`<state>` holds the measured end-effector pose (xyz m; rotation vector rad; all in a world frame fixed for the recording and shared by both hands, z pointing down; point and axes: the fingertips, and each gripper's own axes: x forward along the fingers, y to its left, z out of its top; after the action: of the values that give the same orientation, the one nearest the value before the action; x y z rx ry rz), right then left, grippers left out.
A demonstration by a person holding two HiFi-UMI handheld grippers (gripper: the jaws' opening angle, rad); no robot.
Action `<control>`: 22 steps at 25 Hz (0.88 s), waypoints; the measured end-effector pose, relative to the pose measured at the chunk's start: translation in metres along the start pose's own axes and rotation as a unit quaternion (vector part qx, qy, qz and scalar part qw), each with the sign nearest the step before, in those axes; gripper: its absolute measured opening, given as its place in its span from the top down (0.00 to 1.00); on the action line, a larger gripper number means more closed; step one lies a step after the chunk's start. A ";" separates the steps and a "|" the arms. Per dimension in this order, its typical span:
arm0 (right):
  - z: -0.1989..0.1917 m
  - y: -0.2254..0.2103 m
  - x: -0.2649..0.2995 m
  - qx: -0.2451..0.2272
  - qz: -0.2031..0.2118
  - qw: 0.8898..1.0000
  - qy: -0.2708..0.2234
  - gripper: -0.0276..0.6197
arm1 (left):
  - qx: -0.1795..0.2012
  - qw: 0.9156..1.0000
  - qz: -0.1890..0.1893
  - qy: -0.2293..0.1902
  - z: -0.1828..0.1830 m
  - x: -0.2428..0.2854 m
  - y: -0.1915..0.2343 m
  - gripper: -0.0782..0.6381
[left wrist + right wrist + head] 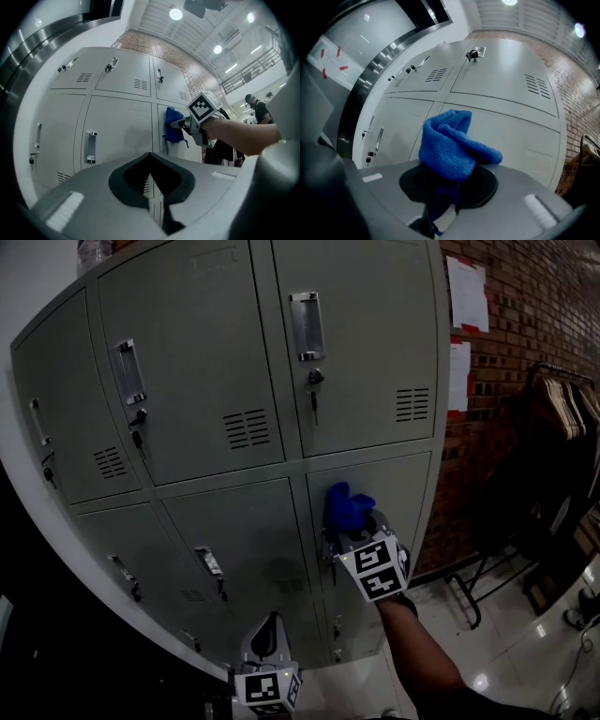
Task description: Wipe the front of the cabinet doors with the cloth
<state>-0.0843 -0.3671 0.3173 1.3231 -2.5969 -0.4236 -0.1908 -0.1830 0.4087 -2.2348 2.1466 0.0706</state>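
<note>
A grey locker cabinet (234,362) with several doors fills the head view. My right gripper (353,529) is shut on a bunched blue cloth (345,506), which it holds against the upper left part of the lower right door (394,493). In the right gripper view the cloth (449,149) bulges out over the shut jaws, close to the door (520,140). My left gripper (270,622) hangs low in front of the bottom doors, shut and empty. In the left gripper view its jaws (150,161) meet with nothing between them, and the cloth (173,125) shows beyond.
Keys hang from locks under the door handles (312,382). A brick wall (534,324) with pinned papers (466,292) stands right of the cabinet. A rack of hangers and dark clothes (562,437) is on the shiny floor at right. A person (258,111) stands far off.
</note>
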 end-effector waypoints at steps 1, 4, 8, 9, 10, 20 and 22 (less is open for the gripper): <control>-0.002 -0.005 -0.002 0.000 -0.004 1.000 0.001 0.82 | 0.000 1.000 -0.002 -0.001 0.001 0.001 -0.002 0.87; -0.009 -0.022 -0.008 -0.001 -0.016 1.000 0.007 0.82 | 0.001 1.000 -0.013 0.001 -0.001 0.006 -0.011 0.87; -0.021 -0.046 -0.017 0.004 -0.036 0.999 0.017 0.82 | 0.003 1.000 -0.021 0.000 0.000 0.010 -0.020 0.87; -0.023 -0.053 -0.020 0.003 -0.043 0.999 0.019 0.82 | 0.003 1.000 -0.020 -0.001 0.000 0.010 -0.021 0.87; -0.026 -0.060 -0.022 0.004 -0.048 0.999 0.020 0.82 | 0.002 1.000 -0.020 -0.002 0.000 0.011 -0.022 0.87; -0.052 -0.109 -0.039 0.005 -0.079 0.996 0.032 0.82 | 0.006 1.000 -0.030 0.001 -0.006 0.019 -0.040 0.87; -0.058 -0.117 -0.042 0.002 -0.086 0.996 0.039 0.82 | 0.006 1.000 -0.029 0.000 -0.002 0.019 -0.043 0.87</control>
<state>0.0462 -0.4078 0.3303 1.5398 -2.4320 -0.3867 -0.1471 -0.2004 0.4096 -2.2893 2.0734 0.0559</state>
